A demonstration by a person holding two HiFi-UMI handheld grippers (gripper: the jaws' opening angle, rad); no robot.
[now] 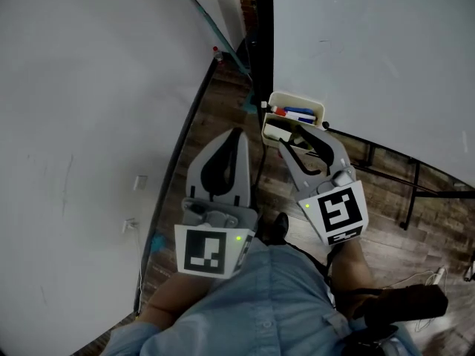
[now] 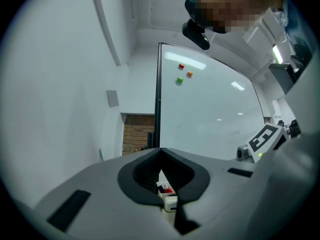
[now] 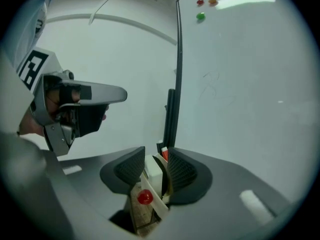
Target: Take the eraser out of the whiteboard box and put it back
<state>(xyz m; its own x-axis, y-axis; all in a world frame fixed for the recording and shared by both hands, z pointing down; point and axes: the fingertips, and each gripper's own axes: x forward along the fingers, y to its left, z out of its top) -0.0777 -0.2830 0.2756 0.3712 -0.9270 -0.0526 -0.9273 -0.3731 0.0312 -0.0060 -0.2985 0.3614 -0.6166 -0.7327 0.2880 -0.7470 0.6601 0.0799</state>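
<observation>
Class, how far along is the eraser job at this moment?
Done: nothing provable; the eraser sits in the whiteboard box. In hand: the right gripper has open jaws around it. Left: lifting it out and returning it, unless this is already the return.

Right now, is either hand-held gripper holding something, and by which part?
Nothing is held. The right hand-held gripper stands open around the eraser in the box; the left hand-held gripper is shut, empty.
</observation>
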